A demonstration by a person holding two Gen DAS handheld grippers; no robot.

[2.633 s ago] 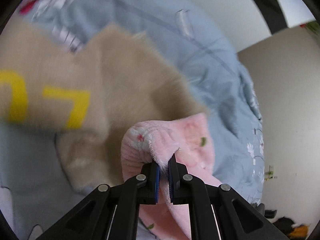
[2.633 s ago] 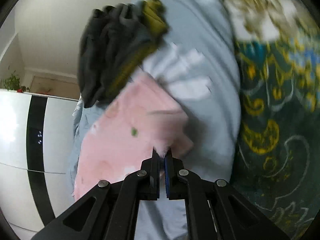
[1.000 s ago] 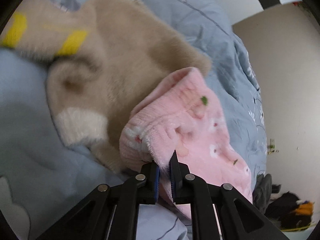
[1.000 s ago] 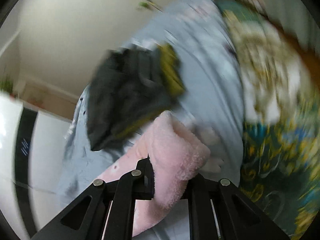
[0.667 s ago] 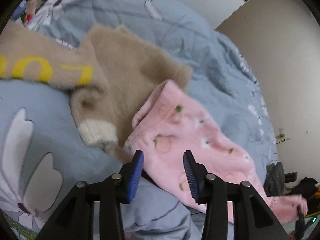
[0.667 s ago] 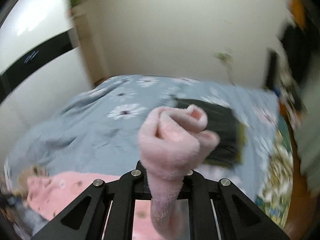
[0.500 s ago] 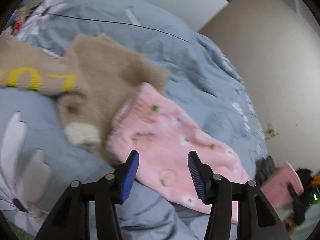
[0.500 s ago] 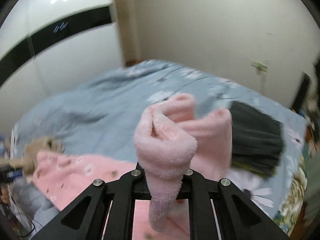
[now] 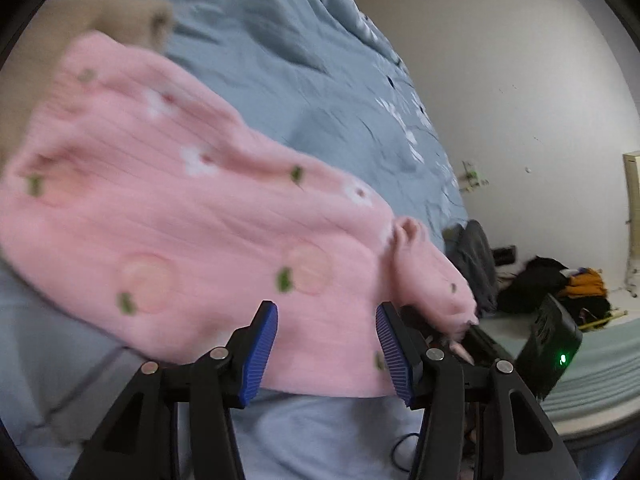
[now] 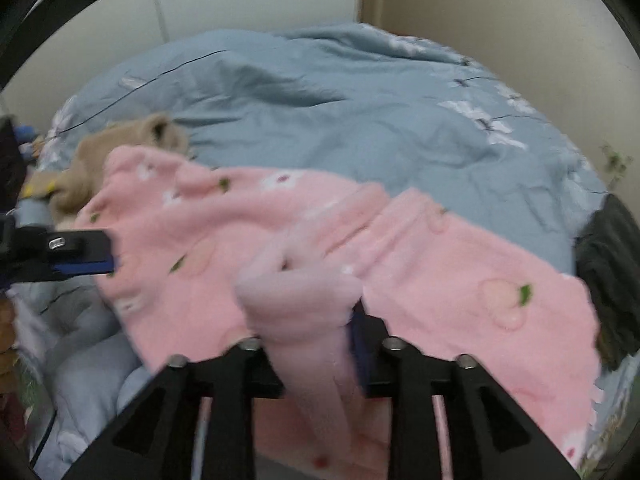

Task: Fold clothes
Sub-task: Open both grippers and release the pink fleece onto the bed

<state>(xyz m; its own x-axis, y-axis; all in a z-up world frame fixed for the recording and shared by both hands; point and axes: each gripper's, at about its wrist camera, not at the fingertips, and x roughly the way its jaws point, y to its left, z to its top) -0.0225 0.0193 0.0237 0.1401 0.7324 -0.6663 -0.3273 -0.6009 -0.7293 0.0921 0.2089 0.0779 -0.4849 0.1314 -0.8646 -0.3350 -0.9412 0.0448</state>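
Note:
A pink fleece garment [image 9: 192, 216] with peach and flower prints lies stretched across the blue duvet [image 9: 320, 80]. My left gripper [image 9: 328, 354] hovers open just over its near edge, with nothing pinched between the blue pads. In the right wrist view the garment [image 10: 460, 264] is doubled over on itself. A bunched fold of it [image 10: 300, 296] still sits between the jaws of my right gripper [image 10: 304, 340], which are opening. One left gripper finger [image 10: 80, 246] shows at the left edge, beside the garment's far end.
A beige fluffy sweater [image 10: 120, 140] lies beyond the pink garment's left end. Dark grey folded clothes [image 10: 608, 264] sit at the bed's right edge. On the floor is a heap of black and orange things [image 9: 560, 284]. A pale wall [image 9: 500, 60] runs behind the bed.
The left gripper let go of the pink edge, opened, and slid along the garment. The right hand swung round, carrying the other end over the garment, and its jaws have widened.

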